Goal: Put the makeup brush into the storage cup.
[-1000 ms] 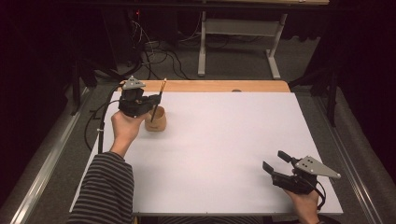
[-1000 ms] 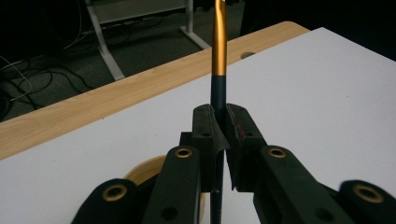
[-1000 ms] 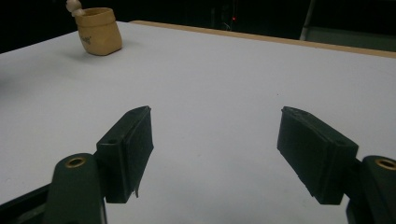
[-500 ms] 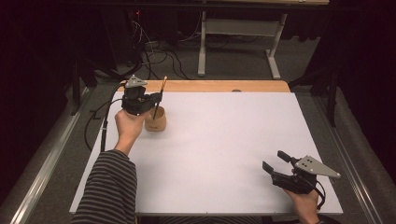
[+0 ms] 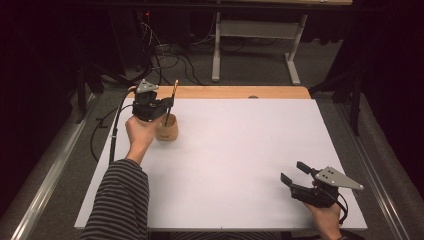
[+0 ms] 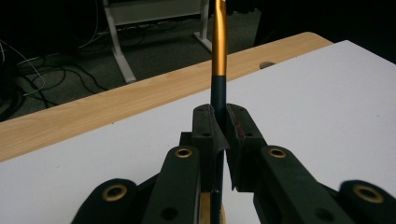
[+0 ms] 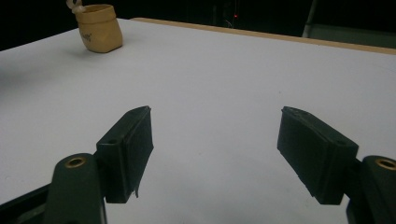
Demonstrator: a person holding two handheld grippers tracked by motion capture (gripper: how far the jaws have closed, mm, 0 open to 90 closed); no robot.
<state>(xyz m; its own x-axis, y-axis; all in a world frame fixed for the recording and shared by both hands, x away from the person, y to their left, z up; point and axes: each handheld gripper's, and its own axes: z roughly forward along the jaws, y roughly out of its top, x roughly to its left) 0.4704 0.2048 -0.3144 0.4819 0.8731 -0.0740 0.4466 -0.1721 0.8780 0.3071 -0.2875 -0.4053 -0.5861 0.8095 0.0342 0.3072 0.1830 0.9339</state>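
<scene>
**Pen over cup, drop pending**

Desk: white sheet. The only loose item on it is the wooden cup, sitting directly below and just ahead of the left tool.

Left tool: jaws pressed together on the pen, pinching the dark lower barrel; the orange upper barrel rises above the jaws.

Pen axis: near vertical, slight tilt. Orange end points up and away from the tool, dark end points down into or just over the cup mouth. Can't tell if the tip touches the cup floor.

Right tool: jaws spread wide, holding nothing, well apart from the cup at the near desk edge.

Progress, my read: pick and carry look done. Left: lower, release, retract.
</scene>
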